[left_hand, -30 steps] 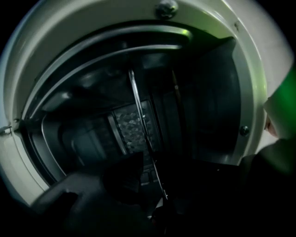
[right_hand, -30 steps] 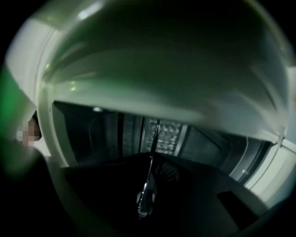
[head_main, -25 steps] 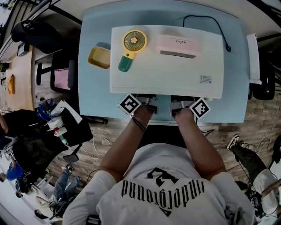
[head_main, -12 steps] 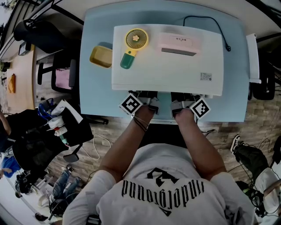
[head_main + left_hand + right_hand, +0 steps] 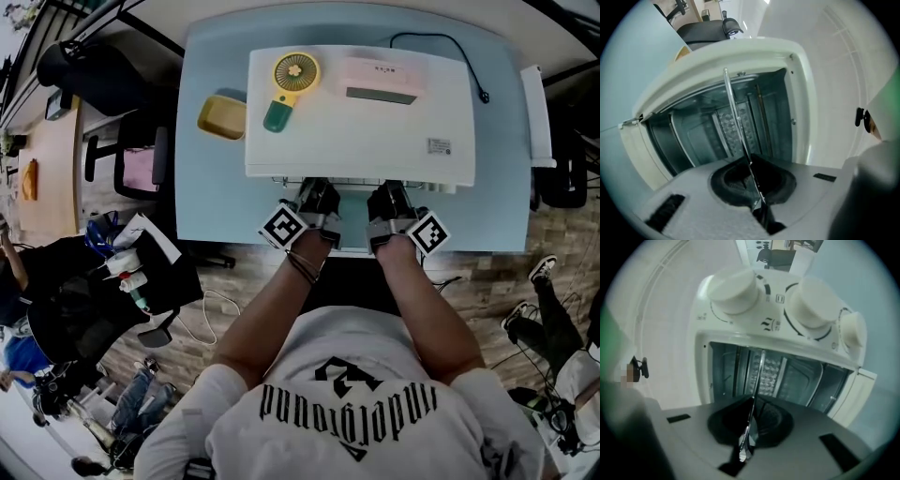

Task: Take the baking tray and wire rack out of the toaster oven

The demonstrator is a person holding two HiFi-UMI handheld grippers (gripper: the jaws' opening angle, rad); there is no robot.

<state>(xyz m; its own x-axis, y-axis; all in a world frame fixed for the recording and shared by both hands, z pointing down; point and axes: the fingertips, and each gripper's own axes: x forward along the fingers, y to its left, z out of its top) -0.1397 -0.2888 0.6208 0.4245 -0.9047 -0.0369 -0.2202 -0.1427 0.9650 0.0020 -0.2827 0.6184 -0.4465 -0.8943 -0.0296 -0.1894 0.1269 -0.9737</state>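
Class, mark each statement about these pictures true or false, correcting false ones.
1. The yellow handheld fan lies on top of the white toaster oven. True.
2. The oven is shut. False: it is open; both gripper views look inside.
3. The left gripper and right gripper are each shut on a thin metal edge at the oven's mouth. True.
4. The yellow dish sits on the oven. False: it sits on the light blue table, beside the oven.

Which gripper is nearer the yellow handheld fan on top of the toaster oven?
Left. Both clamp the wire rack at the toaster oven's front. The left gripper is almost straight in front of the fan. The right gripper is farther right, before the pink box.
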